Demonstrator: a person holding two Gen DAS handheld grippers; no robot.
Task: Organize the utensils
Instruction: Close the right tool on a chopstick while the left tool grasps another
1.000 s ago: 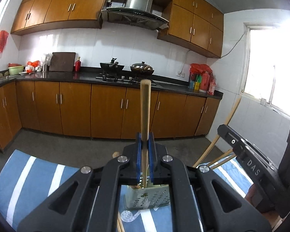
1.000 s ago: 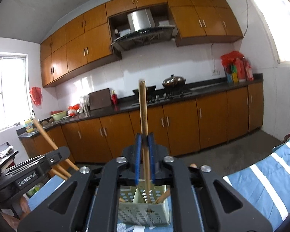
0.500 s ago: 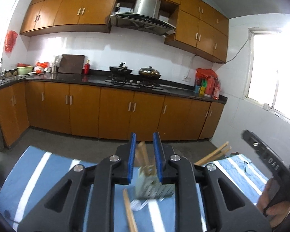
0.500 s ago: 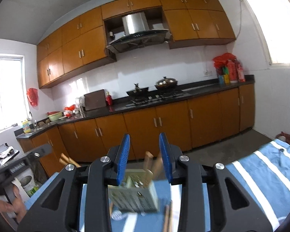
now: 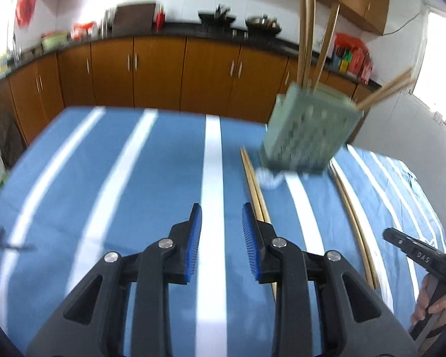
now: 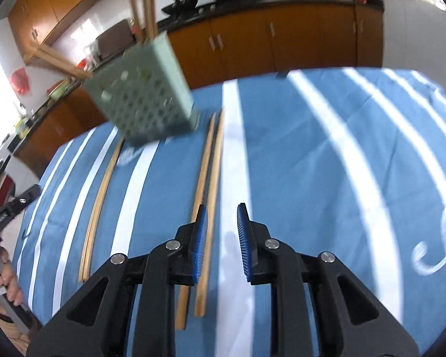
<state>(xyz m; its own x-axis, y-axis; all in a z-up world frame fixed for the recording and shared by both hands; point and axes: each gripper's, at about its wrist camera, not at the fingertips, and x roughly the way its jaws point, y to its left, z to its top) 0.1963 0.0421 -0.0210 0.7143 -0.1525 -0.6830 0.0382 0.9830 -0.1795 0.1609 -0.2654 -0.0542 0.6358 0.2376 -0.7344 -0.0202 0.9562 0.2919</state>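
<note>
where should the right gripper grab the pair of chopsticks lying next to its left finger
Judging by their pose, take the near pair of chopsticks around mid-shaft, from above, with the right gripper shifted left to straddle them; they lie flat on the striped cloth, pointing toward the holder.

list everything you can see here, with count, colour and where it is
utensil holder: one, pale green, perforated, on the far side of the cloth
chopsticks in holder: several, wooden, sticking up and out
loose chopsticks: two pairs, wooden, one beside the right gripper, one nearer the left
tablecloth: one, blue with white stripes
cabinets: brown, behind the table
left gripper: black, blue pads, open, empty
right gripper: same, open, empty
</note>
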